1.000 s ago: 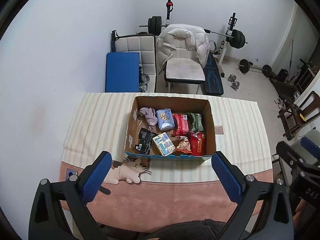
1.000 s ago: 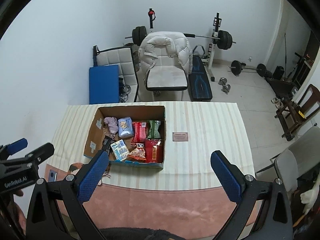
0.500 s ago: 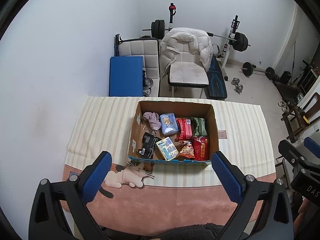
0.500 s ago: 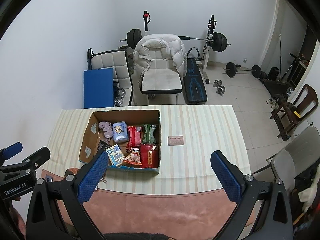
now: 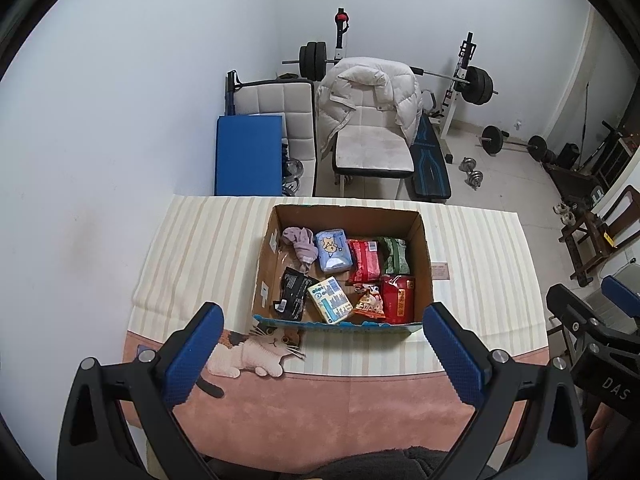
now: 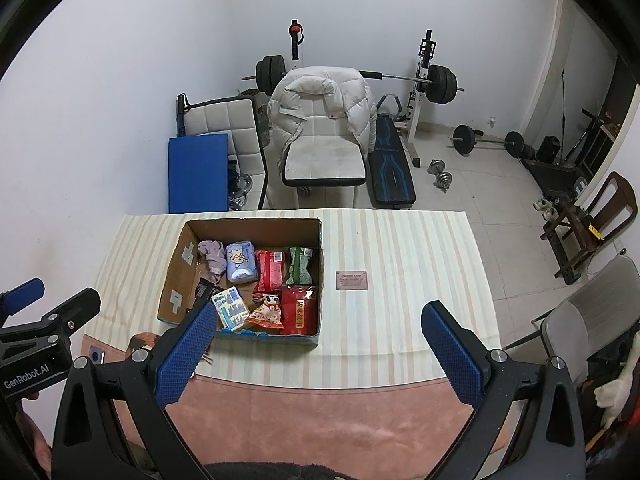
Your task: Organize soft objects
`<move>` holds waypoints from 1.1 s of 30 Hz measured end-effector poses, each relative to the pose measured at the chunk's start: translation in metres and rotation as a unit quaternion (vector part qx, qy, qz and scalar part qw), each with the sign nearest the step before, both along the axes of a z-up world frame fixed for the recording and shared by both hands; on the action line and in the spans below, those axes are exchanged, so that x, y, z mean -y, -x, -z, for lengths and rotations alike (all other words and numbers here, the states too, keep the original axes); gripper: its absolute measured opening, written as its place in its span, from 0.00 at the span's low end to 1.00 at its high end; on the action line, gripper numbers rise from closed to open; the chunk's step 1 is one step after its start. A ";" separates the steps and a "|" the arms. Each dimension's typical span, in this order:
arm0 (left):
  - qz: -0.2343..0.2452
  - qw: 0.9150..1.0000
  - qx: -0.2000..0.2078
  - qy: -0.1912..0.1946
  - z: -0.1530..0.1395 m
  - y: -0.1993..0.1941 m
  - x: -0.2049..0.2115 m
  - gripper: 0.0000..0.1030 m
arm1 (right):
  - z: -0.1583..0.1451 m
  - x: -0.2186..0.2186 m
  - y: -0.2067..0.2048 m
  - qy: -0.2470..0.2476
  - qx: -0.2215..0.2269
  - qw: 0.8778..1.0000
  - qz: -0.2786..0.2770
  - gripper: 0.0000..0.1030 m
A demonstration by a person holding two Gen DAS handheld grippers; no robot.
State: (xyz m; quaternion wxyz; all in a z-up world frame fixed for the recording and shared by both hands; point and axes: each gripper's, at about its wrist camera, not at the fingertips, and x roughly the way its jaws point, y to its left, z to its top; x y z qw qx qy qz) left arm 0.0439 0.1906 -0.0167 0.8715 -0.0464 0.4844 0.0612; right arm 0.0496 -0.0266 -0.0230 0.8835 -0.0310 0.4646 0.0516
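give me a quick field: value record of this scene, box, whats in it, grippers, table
box: open cardboard box on the table
contents: purple cloth, light blue pack, red packets, green packet, black packet
left gripper: open, empty, above the near table edge
right gripper: open, empty
table: striped cloth, small card right of the box

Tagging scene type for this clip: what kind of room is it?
Likely a home gym or spare room used as a workspace: a loaded barbell on a rack, dumbbells on the tiled floor, and a cloth-covered table holding a cardboard box.
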 end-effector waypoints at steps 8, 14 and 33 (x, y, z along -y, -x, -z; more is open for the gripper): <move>0.002 1.000 0.003 -0.002 -0.002 0.000 0.001 0.99 | 0.001 0.000 0.000 0.001 0.002 1.000 -0.003 1.00; 0.004 1.000 0.003 -0.001 -0.004 -0.002 0.002 0.99 | 0.000 0.002 0.000 0.001 0.001 1.000 -0.003 1.00; 0.005 1.000 0.006 0.001 -0.004 -0.004 0.000 0.99 | -0.005 0.008 0.000 -0.005 0.001 1.000 0.001 1.00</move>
